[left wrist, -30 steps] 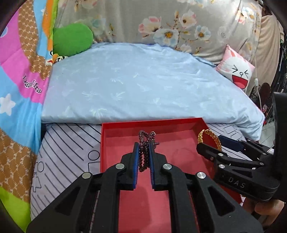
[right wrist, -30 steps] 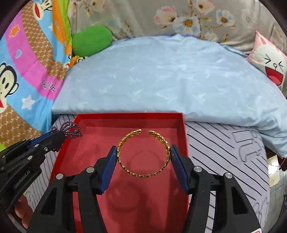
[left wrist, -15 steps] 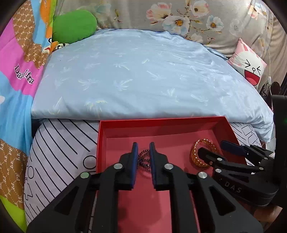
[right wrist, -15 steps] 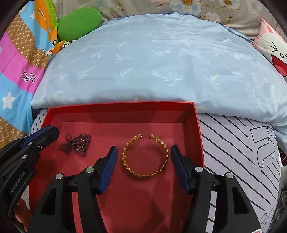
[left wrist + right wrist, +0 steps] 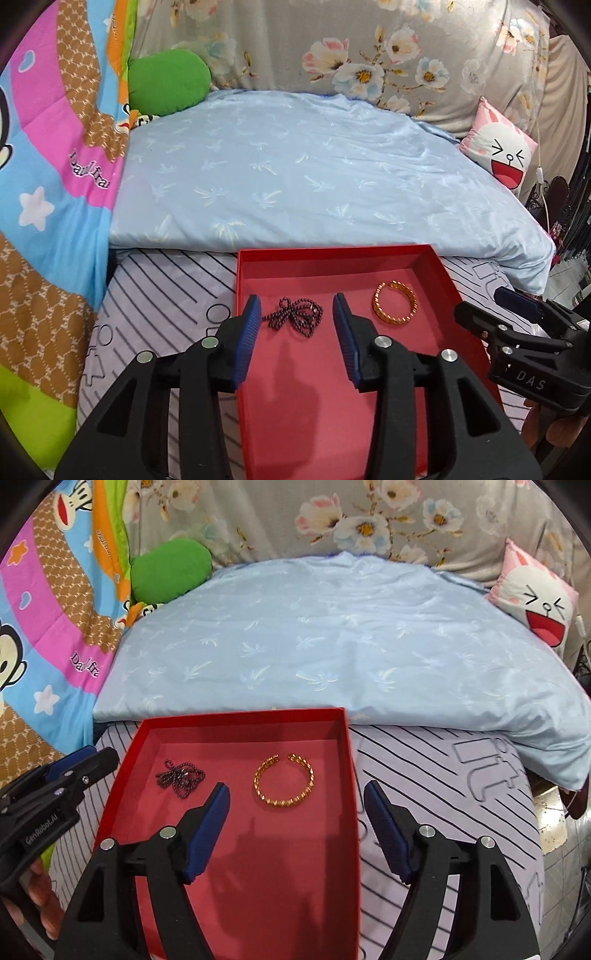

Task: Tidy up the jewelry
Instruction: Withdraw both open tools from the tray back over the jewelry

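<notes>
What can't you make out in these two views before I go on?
- Box: its near end is cut off by the bottom edge and hidden behind the tongs in both wrist views.
- Beads: too small and tangled to tell clasp or length.
- Bangle: pattern too fine to read.
- Bed beside the box: partly hidden by the tongs.

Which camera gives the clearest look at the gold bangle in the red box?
The right wrist view: the gold bangle lies nearly centred, its open gap visible. The left wrist view shows it smaller and off to the right, the gap harder to see.
</notes>
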A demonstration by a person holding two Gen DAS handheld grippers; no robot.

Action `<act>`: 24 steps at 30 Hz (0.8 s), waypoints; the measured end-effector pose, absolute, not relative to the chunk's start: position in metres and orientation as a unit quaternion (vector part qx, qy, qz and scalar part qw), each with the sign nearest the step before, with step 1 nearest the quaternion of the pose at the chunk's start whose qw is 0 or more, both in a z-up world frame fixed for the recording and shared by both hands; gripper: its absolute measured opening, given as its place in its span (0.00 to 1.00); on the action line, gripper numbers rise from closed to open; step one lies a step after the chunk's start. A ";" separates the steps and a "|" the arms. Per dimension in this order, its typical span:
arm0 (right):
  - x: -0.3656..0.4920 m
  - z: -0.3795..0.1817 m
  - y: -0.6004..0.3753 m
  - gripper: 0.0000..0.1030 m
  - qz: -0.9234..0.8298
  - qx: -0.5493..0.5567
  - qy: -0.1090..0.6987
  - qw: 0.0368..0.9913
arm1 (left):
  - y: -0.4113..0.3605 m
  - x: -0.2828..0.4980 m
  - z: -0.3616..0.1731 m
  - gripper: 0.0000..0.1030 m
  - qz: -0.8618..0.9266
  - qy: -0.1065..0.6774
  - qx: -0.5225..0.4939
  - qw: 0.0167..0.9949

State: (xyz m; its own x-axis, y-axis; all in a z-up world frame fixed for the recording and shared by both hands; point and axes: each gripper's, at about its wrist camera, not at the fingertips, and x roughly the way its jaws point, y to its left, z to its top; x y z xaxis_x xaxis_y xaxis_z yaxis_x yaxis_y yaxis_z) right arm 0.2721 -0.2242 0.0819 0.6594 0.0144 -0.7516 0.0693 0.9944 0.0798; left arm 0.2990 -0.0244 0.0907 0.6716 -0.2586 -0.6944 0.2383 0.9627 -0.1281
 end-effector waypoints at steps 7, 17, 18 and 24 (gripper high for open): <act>0.206 0.096 -0.213 0.71 -0.014 0.036 0.393 0.919 | -0.017 0.240 0.096 0.38 -0.129 0.374 0.003 0.918; 0.122 0.081 -0.208 0.72 -0.014 0.059 0.398 0.915 | 0.001 0.161 0.076 0.42 -0.111 0.393 -0.006 0.913; 0.114 0.077 -0.210 0.72 -0.016 0.060 0.402 0.913 | 0.004 0.153 0.070 0.42 -0.107 0.399 -0.008 0.911; 0.084 0.058 -0.212 0.72 -0.026 0.061 0.416 0.907 | 0.015 0.118 0.041 0.42 -0.091 0.424 -0.015 0.901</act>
State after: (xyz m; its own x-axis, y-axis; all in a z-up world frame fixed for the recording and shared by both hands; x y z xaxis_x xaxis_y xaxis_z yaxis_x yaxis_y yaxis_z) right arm 0.0842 -0.2122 0.0581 0.6529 0.0042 -0.7574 0.0980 0.9911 0.0900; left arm 0.1184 0.0148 0.0413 0.6245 -0.1771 -0.7606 0.1523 0.9829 -0.1038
